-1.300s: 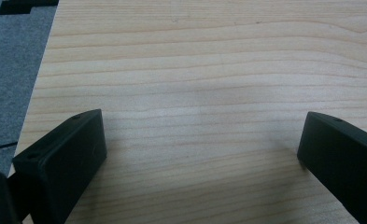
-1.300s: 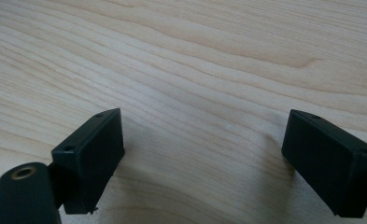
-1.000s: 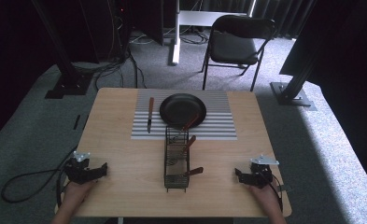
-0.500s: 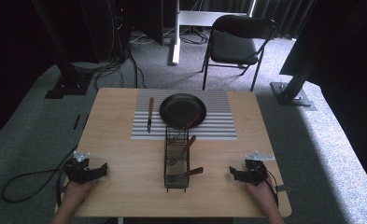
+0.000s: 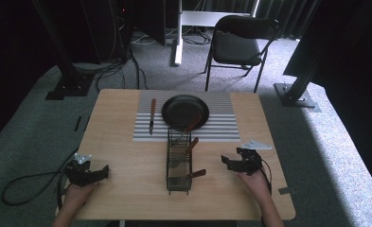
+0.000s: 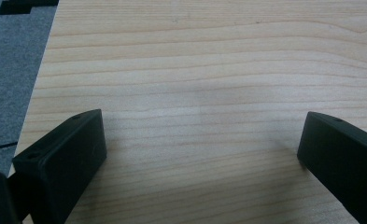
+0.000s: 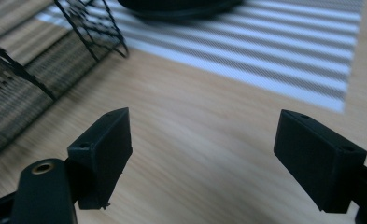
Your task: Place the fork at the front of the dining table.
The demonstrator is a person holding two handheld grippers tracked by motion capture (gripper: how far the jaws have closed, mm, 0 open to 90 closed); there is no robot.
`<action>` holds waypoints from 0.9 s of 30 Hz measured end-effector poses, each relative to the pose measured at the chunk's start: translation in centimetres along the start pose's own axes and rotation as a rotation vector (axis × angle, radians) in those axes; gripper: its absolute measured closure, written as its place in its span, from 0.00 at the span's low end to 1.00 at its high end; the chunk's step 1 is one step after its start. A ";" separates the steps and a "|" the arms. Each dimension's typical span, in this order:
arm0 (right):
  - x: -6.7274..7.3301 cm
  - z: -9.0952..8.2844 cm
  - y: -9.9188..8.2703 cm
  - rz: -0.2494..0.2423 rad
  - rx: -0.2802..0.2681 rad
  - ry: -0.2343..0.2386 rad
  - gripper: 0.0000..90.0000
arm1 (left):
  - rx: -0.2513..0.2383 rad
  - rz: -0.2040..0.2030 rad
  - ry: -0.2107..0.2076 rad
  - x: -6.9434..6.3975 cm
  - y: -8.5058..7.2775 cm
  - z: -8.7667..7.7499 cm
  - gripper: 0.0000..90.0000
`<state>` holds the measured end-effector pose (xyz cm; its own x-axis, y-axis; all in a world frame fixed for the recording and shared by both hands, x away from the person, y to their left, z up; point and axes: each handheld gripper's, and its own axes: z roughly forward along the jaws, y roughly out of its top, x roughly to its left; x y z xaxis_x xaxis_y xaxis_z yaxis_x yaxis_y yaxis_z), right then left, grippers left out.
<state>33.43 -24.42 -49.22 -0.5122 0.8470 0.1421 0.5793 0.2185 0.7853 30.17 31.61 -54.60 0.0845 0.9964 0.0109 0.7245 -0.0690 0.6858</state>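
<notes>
A black wire rack [image 5: 178, 163] stands in the middle of the wooden table [image 5: 127, 161] and holds wooden-handled utensils [image 5: 191, 144]. Behind it a black pan [image 5: 185, 111] rests on a grey striped mat [image 5: 221, 124], with a wooden-handled knife [image 5: 152, 116] lying at the mat's left. My left gripper [image 5: 101, 172] sits near the table's front left, open, with bare wood between its jaws [image 6: 200, 140]. My right gripper [image 5: 227, 163] is to the right of the rack, open and empty, with the rack [image 7: 41, 60] and mat [image 7: 284, 60] ahead of it.
A black folding chair [image 5: 238, 47] stands beyond the table's far edge. Dark stand bases [image 5: 297, 92] sit on the grey carpet at both sides. A cable [image 5: 27, 182] trails off the left gripper onto the floor.
The right gripper has moved left and slightly forward toward the rack. The left gripper has stayed in place.
</notes>
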 end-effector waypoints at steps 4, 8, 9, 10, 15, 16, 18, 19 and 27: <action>0.6 0.7 1.3 -0.009 -0.015 0.038 0.21 | 0.000 0.000 0.000 0.0 0.0 0.0 0.01; 1.1 1.1 2.3 -0.020 -0.020 0.052 0.21 | 0.000 0.000 0.000 0.0 0.0 0.0 0.01; 1.4 1.5 3.3 -0.029 -0.034 0.061 0.21 | 0.000 0.000 0.000 0.0 0.0 0.0 0.01; 1.6 1.6 3.7 -0.032 -0.037 0.067 0.21 | 0.000 0.000 0.000 0.0 0.0 0.0 0.01; 2.1 2.0 5.2 -0.046 -0.051 0.080 0.21 | 0.000 0.000 0.000 0.0 0.0 0.0 0.01; 2.2 2.0 5.6 -0.046 -0.055 0.088 0.21 | 0.000 0.000 0.000 0.0 0.0 0.0 0.01; 2.4 2.2 6.2 -0.049 -0.059 0.091 0.21 | 0.000 0.000 0.000 0.0 0.0 0.0 0.01; 2.5 2.4 6.5 -0.050 -0.061 0.094 0.21 | 0.000 0.000 0.000 0.0 0.0 0.0 0.01; 3.2 3.2 8.7 -0.059 -0.075 0.130 0.21 | 0.000 0.000 0.000 0.0 0.0 0.0 0.01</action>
<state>38.87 -18.27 -43.85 -0.6247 0.7628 0.1672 0.4994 0.2256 0.8365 30.17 31.61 -54.60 0.0841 0.9964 0.0109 0.7244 -0.0687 0.6860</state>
